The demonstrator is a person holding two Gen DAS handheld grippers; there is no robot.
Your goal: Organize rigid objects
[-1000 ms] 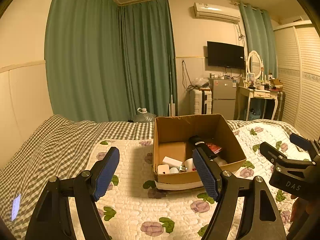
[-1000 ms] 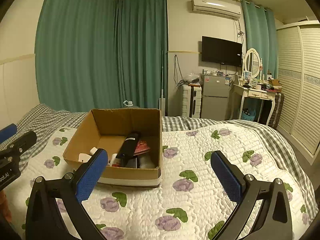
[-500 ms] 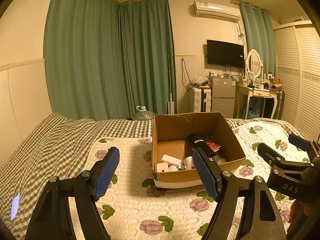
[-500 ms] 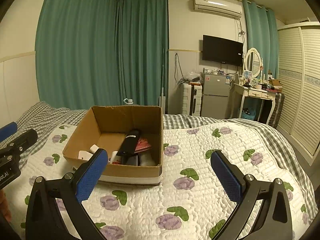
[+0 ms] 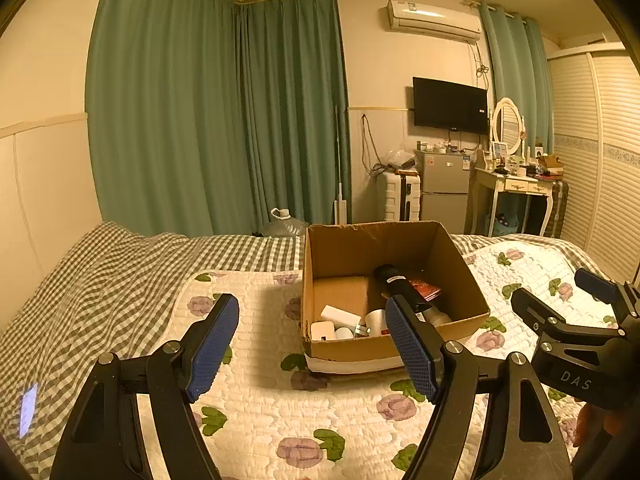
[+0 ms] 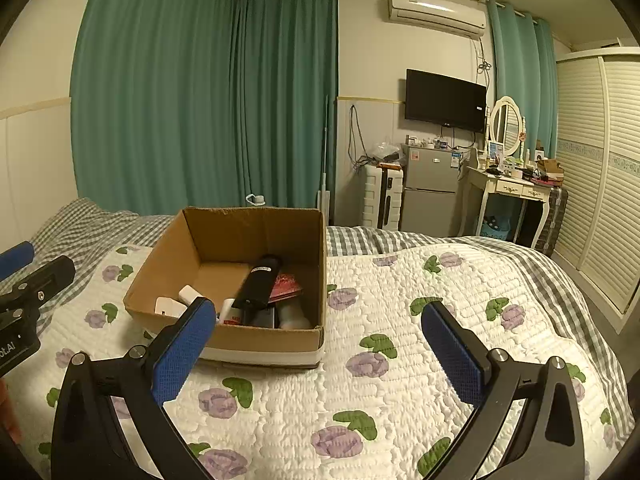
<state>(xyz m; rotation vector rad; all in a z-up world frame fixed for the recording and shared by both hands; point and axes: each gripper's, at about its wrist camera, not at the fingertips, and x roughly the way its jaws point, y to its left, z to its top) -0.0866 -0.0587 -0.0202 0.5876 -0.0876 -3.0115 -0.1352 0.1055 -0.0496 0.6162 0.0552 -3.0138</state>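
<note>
An open cardboard box [image 5: 468, 272] sits on the quilted bed; it also shows in the right wrist view [image 6: 160, 276]. Inside lie a black cylinder [image 5: 396, 284], a red packet [image 5: 426, 287], a white block [image 5: 340, 315], a white cup [image 5: 376, 322] and other small items. In the right wrist view the black cylinder [image 6: 260, 282] leans across the box. My left gripper [image 5: 316, 344] is open and empty, in front of the box. My right gripper [image 6: 320, 348] is open and empty, to the box's right front.
A floral quilt [image 6: 400, 360] covers the bed over a checked blanket [image 5: 100, 280]. Beyond the bed stand a water jug [image 5: 286, 222], a suitcase [image 6: 382, 196], a small fridge [image 6: 430, 192] and a dressing table [image 6: 508, 188]. A wardrobe [image 6: 600, 180] lines the right wall.
Both views have shifted slightly, so the box sits a little higher in frame. Both grippers stay open and empty.
</note>
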